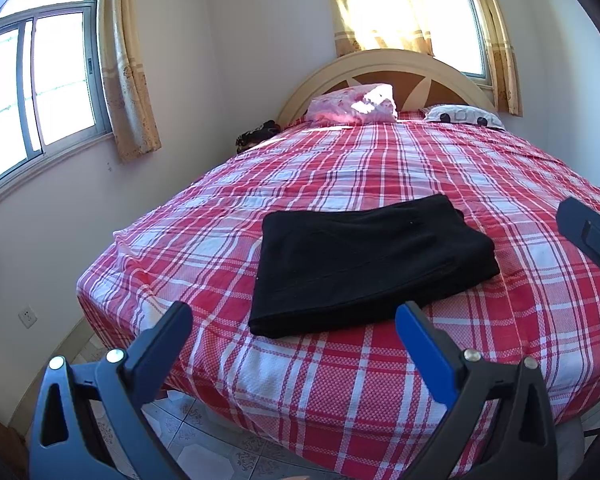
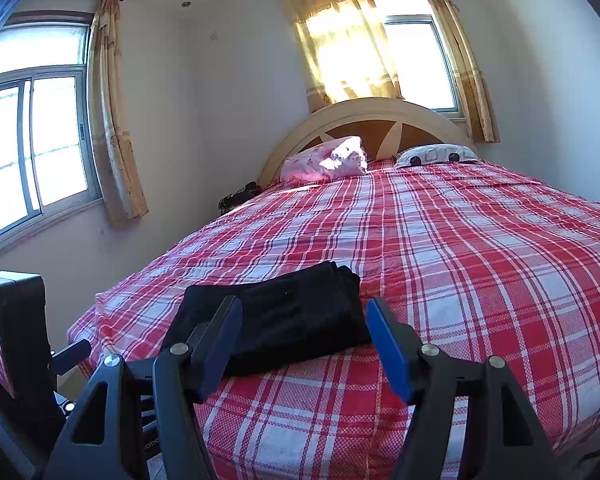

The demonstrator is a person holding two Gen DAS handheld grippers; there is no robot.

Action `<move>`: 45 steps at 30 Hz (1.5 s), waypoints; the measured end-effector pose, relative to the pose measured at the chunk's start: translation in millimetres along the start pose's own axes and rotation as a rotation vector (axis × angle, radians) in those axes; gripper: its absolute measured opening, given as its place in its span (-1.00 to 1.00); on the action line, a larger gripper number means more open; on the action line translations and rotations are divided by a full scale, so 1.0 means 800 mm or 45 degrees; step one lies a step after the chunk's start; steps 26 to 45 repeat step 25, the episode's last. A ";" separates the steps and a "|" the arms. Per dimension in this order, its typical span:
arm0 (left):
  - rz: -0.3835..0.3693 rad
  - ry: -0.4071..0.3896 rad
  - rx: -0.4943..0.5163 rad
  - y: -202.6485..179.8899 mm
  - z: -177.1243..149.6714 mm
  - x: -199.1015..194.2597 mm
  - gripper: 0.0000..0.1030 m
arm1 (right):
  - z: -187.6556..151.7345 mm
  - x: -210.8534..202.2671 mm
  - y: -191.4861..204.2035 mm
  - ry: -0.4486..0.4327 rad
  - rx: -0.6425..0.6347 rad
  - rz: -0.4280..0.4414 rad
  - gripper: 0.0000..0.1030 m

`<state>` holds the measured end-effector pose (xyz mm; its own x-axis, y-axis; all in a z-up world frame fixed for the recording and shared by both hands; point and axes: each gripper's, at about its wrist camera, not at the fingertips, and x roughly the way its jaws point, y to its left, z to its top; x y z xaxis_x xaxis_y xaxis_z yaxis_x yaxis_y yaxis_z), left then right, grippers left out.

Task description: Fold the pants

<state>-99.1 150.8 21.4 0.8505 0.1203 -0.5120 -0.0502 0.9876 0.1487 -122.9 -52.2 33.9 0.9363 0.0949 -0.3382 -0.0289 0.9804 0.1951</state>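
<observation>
From the left wrist, the left gripper (image 1: 294, 314) has its two fingers wide apart and holds nothing, and the folded black pants (image 1: 370, 264) lie flat at 12 o'clock, near the foot edge of the bed (image 1: 480, 184), with bare plaid sheet all around. From the right wrist, the right gripper (image 2: 304, 312) is also spread apart and holds nothing, the pants (image 2: 284, 312) lie at 12 o'clock just past its tips, and lots of bare sheet runs toward 2 o'clock.
</observation>
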 end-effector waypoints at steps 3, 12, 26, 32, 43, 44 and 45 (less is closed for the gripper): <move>0.001 0.003 -0.002 0.000 0.000 0.000 1.00 | -0.001 0.001 -0.001 0.004 0.003 -0.001 0.29; -0.016 -0.001 0.026 -0.005 -0.001 0.001 1.00 | -0.001 0.002 -0.002 0.009 0.005 -0.004 0.29; -0.035 0.082 -0.024 -0.002 0.001 0.021 1.00 | -0.008 0.020 -0.014 0.055 0.036 0.012 0.29; -0.035 0.082 -0.024 -0.002 0.001 0.021 1.00 | -0.008 0.020 -0.014 0.055 0.036 0.012 0.29; -0.035 0.082 -0.024 -0.002 0.001 0.021 1.00 | -0.008 0.020 -0.014 0.055 0.036 0.012 0.29; -0.035 0.082 -0.024 -0.002 0.001 0.021 1.00 | -0.008 0.020 -0.014 0.055 0.036 0.012 0.29; -0.035 0.082 -0.024 -0.002 0.001 0.021 1.00 | -0.008 0.020 -0.014 0.055 0.036 0.012 0.29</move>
